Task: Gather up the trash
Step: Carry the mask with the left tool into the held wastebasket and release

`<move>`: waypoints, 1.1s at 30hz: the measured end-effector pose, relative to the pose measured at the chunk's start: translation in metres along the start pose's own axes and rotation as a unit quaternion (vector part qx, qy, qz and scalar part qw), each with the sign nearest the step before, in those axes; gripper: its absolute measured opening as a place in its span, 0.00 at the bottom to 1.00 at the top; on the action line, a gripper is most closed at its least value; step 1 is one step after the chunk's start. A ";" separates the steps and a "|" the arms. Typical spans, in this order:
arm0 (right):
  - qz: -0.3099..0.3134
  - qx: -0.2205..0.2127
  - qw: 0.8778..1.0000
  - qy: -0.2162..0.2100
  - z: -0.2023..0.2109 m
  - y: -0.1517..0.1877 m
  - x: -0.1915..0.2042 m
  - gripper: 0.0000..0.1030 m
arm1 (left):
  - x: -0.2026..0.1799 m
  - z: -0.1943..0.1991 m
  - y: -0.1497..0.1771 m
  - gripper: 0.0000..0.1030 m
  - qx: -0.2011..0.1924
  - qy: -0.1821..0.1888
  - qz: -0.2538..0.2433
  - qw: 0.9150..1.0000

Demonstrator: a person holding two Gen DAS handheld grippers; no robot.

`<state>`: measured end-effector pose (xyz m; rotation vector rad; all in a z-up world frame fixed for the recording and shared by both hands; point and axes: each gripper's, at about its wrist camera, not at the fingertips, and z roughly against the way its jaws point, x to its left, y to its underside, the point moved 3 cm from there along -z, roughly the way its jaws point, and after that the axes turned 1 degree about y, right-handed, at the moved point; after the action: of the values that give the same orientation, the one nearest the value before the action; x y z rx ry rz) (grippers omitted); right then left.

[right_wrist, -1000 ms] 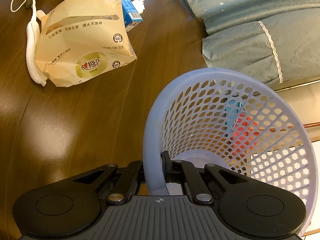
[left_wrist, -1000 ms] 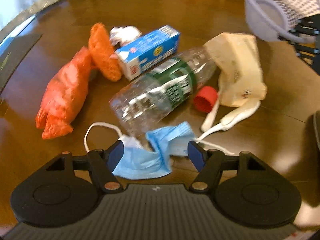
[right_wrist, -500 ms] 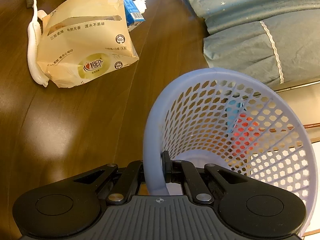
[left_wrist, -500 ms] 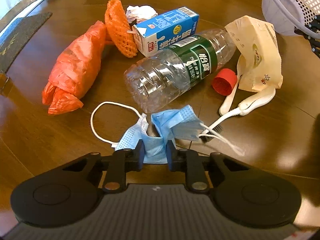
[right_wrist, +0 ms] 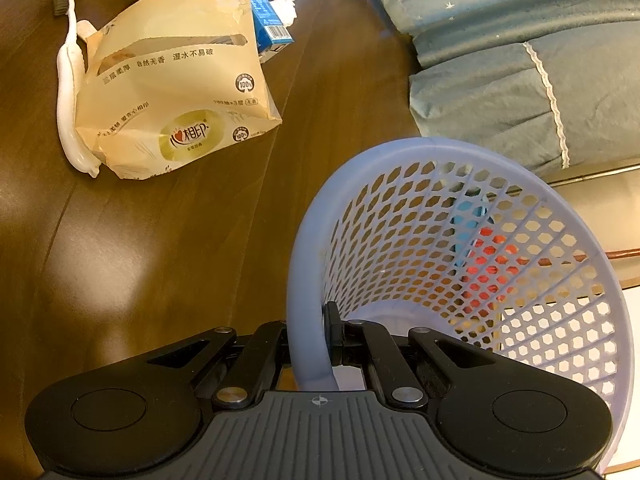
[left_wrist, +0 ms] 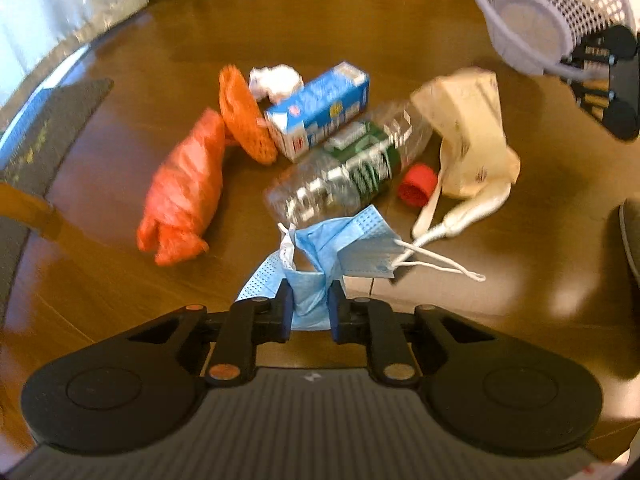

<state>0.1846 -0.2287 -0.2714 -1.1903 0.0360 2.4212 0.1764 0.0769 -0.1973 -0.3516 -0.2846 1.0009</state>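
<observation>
My left gripper [left_wrist: 310, 308] is shut on a crumpled blue face mask [left_wrist: 344, 246], held above the wooden table with its ear loops dangling to the right. Beyond it lie a clear bottle with a green label [left_wrist: 348, 172], a red cap [left_wrist: 417, 188], a blue milk carton [left_wrist: 316, 114], an orange mesh [left_wrist: 244, 118], an orange plastic bag [left_wrist: 184, 188], a white tissue wad [left_wrist: 276, 80] and a beige tissue pack [left_wrist: 470, 128]. My right gripper [right_wrist: 310, 334] is shut on the rim of a lavender mesh basket [right_wrist: 460, 280], which also shows far right in the left wrist view [left_wrist: 548, 8].
A white toothbrush [right_wrist: 68, 92] lies along the beige pack [right_wrist: 176, 92]. A teal cushioned seat [right_wrist: 520, 60] borders the table on the right. A dark mat [left_wrist: 44, 132] sits at the table's left edge, and bare wood [right_wrist: 140, 260] lies left of the basket.
My left gripper closed on the blue mask and lifted it off the table, pulling back from the pile. The right gripper kept hold of the basket rim and barely moved.
</observation>
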 end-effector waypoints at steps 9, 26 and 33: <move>0.005 0.007 1.000 -0.002 0.000 -0.005 0.000 0.00 | 0.003 0.026 -0.055 0.13 -0.060 0.002 0.019 0.998; 0.015 0.002 1.000 -0.001 0.000 -0.006 0.006 0.00 | -0.071 0.024 -0.176 0.13 -0.141 0.127 -0.054 0.980; 0.008 -0.013 1.000 -0.005 0.002 -0.011 0.008 0.00 | -0.119 0.006 -0.207 0.13 -0.150 0.177 -0.084 0.969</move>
<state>0.1838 -0.2154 -0.2743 -1.1940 0.0119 2.4491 0.2720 -0.1261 -0.1143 -0.7600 -0.1380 0.7102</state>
